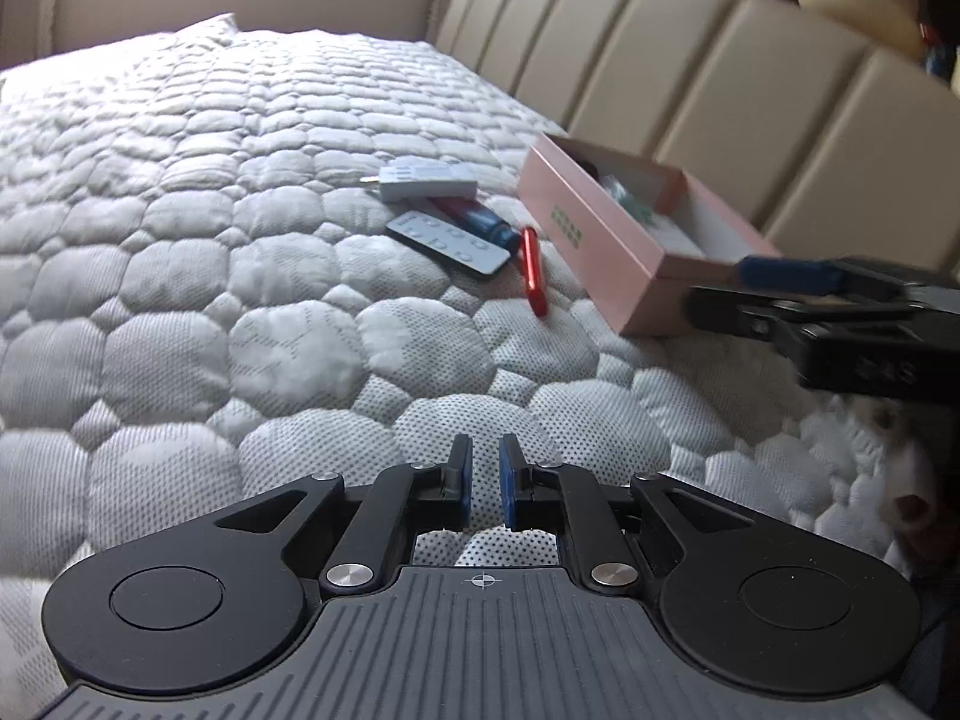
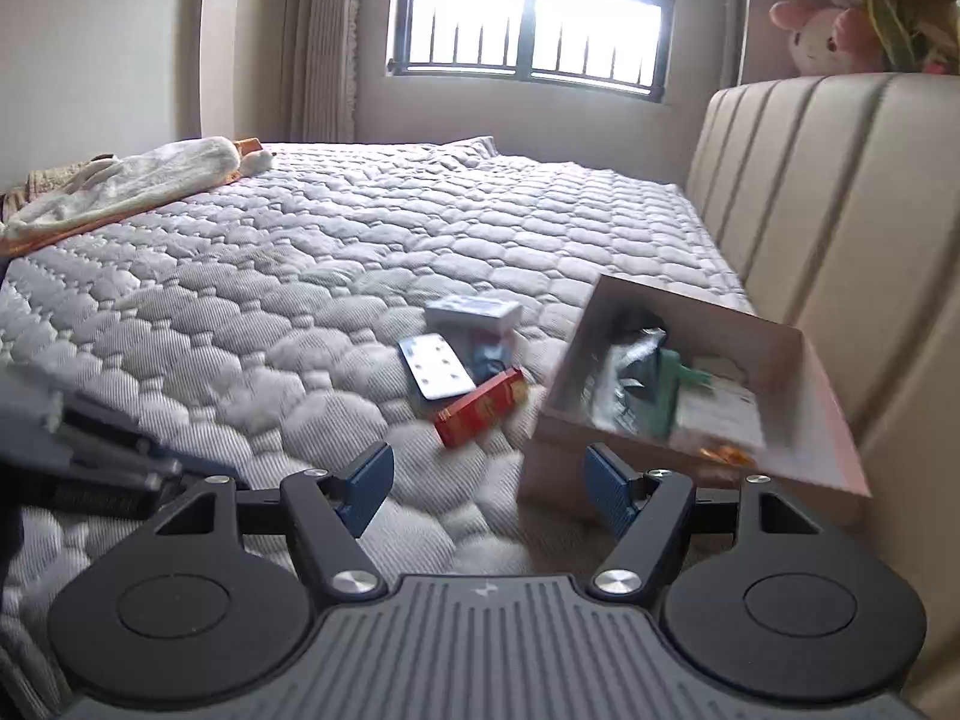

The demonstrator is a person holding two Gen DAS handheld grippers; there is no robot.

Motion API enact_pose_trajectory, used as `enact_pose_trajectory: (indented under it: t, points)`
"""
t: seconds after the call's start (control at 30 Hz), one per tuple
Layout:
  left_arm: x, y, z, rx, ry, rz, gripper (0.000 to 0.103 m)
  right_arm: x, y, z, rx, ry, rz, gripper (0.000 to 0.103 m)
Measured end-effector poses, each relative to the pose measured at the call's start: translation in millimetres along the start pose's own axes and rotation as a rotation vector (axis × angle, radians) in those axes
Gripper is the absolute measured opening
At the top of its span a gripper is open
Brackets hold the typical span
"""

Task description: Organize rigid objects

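We list, left to right across the bed (image 2: 252,276):

1. Folded cloth (image 2: 138,186), far left edge of the mattress; not part of the sorting, we judge.
2. Left hand-held gripper (image 1: 485,480): pads drawn to a narrow gap, nothing between them, low over bare quilting.
3. Loose cluster, mid-bed, items touching or overlapping:
 - white carton (image 2: 474,312), farthest back;
 - silver blister pack (image 2: 437,367), flat, nearest the left;
 - blue item (image 1: 474,217), partly under the carton and blister pack, identity unclear;
 - red box (image 2: 480,408), lying just beside the pink box.
4. Right hand-held gripper (image 2: 489,489): spread wide and empty, its right pad at the near corner of the pink box.
5. Open pink box (image 1: 600,252), against the headboard (image 2: 840,210). It already holds several things: a green piece, silvery packaging, a white card, something orange; details blurred.

Status, as we judge it: partly done. Some items are boxed; four remain on the bed to go in.
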State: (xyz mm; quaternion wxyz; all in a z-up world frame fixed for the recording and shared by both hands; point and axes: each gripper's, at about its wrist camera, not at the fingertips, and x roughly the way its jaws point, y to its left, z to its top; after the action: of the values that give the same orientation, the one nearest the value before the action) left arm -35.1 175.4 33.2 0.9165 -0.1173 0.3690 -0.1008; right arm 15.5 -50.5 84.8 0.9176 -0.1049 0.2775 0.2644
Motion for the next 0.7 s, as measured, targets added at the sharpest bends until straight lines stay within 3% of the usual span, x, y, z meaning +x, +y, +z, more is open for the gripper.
enact_pose_trajectory:
  t: [0.07,0.13,0.23,0.37,0.47,0.6,0.7]
  points:
    - [-4,9,-4,-0.061,-0.033,-0.016,0.012,15,2,9,0.037,0.027,0.019,0.069]
    - [-6,20,-9,-0.117,-0.05,-0.029,0.012,31,9,13,0.068,0.044,-0.007,0.056]
    - [-11,31,-14,-0.151,-0.063,-0.031,0.014,57,26,10,0.093,0.042,-0.053,0.048]
    - [-19,44,-20,-0.167,-0.064,-0.014,0.014,103,55,4,-0.007,0.037,-0.213,0.038]
    - [-24,53,-24,-0.185,-0.065,-0.003,0.014,132,58,2,-0.028,0.108,-0.247,0.024]
    - [-19,58,-24,-0.207,-0.06,-0.011,0.014,125,57,3,-0.038,0.114,-0.244,0.014]
    - [-13,53,-20,-0.205,-0.057,-0.027,0.014,93,54,0,-0.045,0.1,-0.179,0.011]
